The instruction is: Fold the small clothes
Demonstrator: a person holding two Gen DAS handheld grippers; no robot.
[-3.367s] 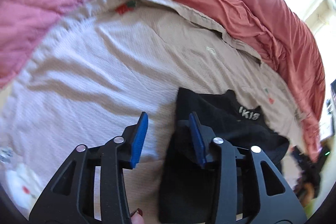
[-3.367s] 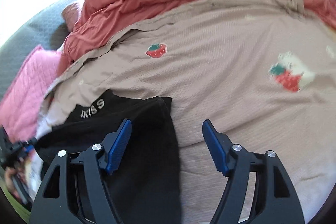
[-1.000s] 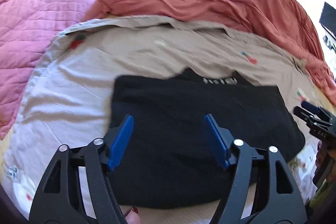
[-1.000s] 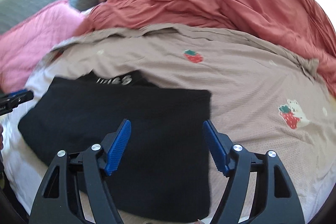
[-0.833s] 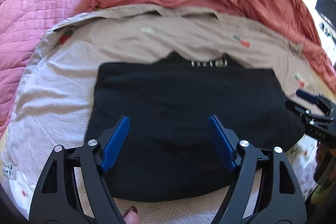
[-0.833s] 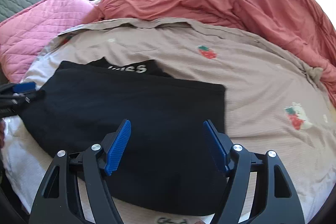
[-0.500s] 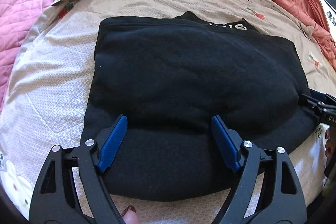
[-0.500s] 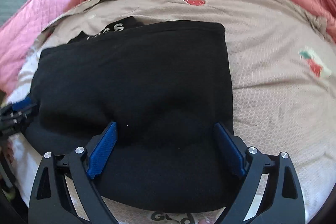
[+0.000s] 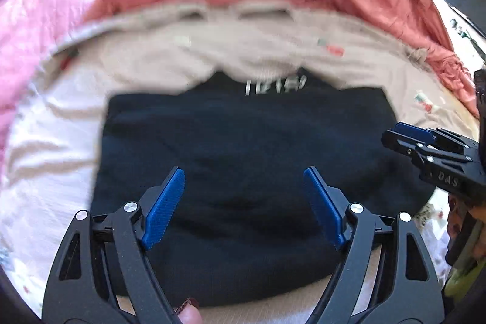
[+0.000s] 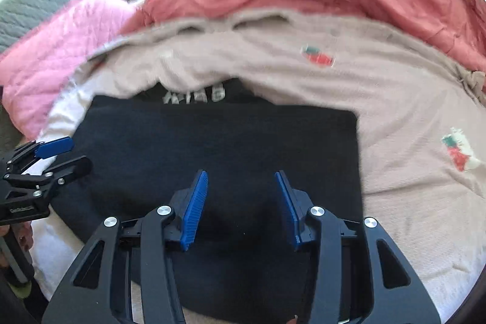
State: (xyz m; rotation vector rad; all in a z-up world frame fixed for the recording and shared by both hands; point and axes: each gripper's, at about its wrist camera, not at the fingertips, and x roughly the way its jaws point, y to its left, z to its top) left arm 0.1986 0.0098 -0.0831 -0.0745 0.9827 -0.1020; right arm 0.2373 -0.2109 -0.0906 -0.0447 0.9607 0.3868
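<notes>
The black garment (image 9: 249, 148) lies folded flat on the beige strawberry-print bedspread (image 10: 395, 99), more of its far edge showing than half a second ago. The left claw (image 9: 243, 202) hangs over its near part, jaws wide apart. The right claw (image 10: 241, 202) has narrowed and is closing, gripping nothing.

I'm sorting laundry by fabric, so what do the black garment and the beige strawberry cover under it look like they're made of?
Black garment: looks like a thick, soft knit, maybe fleece or sweatshirt cotton; matte, no sheen, rounded bulky fold edge. Beige strawberry cover: probably a light cotton-type bedding fabric, matte, with soft wrinkles and printed motifs. Motion blur hides the weave, so both are guesses.
</notes>
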